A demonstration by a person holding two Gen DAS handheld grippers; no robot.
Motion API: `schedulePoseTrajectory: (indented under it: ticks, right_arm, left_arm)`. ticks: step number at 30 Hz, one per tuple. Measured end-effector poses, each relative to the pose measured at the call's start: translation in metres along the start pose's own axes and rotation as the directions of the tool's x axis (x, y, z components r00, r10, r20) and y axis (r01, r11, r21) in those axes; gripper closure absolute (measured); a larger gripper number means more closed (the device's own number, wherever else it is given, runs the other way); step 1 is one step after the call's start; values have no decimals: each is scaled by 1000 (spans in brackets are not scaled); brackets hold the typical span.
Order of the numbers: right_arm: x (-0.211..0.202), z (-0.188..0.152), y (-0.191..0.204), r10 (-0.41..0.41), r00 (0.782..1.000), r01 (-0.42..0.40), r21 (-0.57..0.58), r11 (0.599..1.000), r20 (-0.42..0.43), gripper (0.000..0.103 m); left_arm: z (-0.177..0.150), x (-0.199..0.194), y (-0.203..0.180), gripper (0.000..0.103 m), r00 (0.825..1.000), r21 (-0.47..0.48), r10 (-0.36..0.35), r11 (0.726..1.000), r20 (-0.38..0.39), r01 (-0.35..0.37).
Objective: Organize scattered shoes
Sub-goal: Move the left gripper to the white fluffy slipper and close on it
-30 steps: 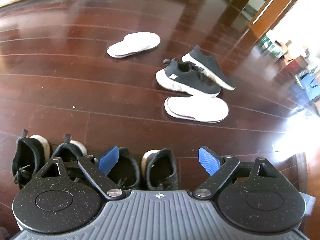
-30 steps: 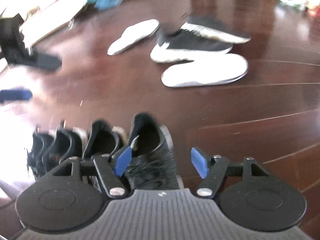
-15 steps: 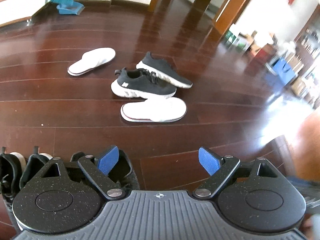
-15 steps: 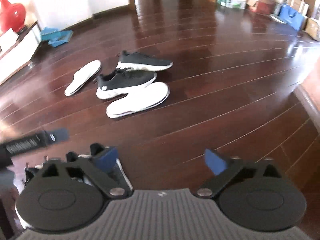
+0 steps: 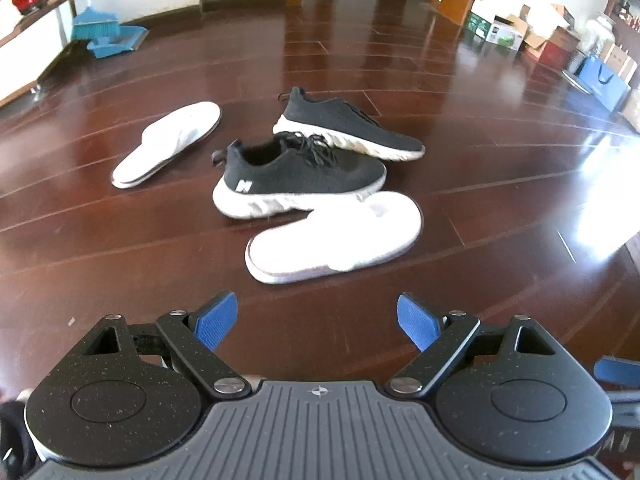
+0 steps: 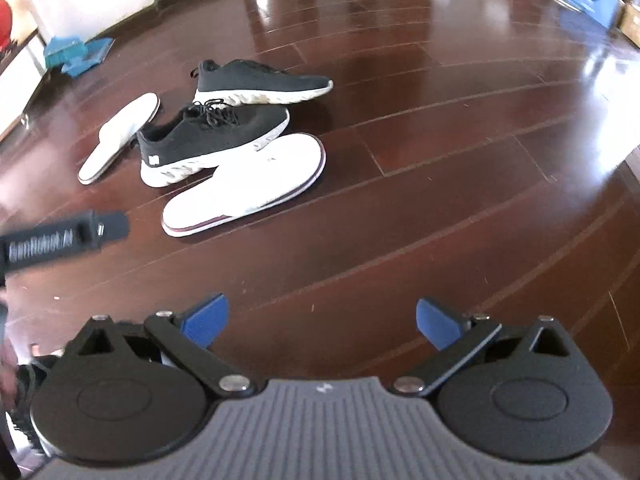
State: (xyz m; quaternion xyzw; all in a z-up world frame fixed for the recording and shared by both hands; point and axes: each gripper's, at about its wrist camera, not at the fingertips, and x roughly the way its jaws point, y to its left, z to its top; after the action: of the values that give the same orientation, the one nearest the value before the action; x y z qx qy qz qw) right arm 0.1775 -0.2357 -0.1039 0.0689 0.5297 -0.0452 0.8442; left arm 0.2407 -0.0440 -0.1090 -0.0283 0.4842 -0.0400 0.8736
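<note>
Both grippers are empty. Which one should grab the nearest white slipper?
Probably the left gripper: open, with the nearest white slipper almost dead ahead. The right gripper is also open, but sees it off to its left.
</note>
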Motion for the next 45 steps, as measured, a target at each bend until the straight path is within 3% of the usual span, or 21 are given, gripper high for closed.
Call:
schedulePoseTrajectory:
  ticks: [7, 14, 19, 26, 30, 32, 33, 34, 37, 45]
  right_arm:
    - [71, 17, -12, -37, 999, 34, -80, 996, -40, 1]
    - [104, 28, -27, -27, 999, 24, -70, 997, -47, 1]
    - [122, 29, -32, -18, 998, 14, -70, 997, -57, 1]
    - [133, 23, -36, -5, 997, -1, -79, 997, -82, 1]
    - [136, 21, -39, -8, 996, 1, -72, 997, -94, 1]
    - [136, 21, -40, -11, 995, 4, -72, 997, -97, 1]
    - [136, 21, -41, -11, 995, 4, -72, 997, -99, 1]
    - [136, 21, -41, -12, 995, 5, -72, 997, -100, 1]
    - [133, 20, -44, -13, 995, 6, -75, 997, -102, 1]
    - [118, 13, -59, -35, 994, 27, -73, 997, -106, 1]
  left_arm:
    - [20, 83, -17, 16, 997, 17, -71, 997, -16, 71]
    - [27, 166, -24, 20, 993, -77, -106, 992, -52, 102]
    - [27, 197, -13, 21, 995, -118, -82, 990, -65, 74]
    - [30, 213, -6, 27, 990, -196, -127, 974, -59, 113]
    - [29, 220, -7, 41, 986, -241, -152, 962, -74, 130]
    - [25, 222, -6, 60, 981, -269, -164, 954, -99, 132]
    - [22, 224, -5, 77, 978, -288, -172, 948, -117, 133]
    - [21, 224, -5, 82, 977, -293, -177, 946, -123, 135]
    - [18, 220, -9, 88, 974, -286, -192, 946, -122, 151]
    - [26, 190, -26, 92, 964, -243, -246, 945, -98, 217]
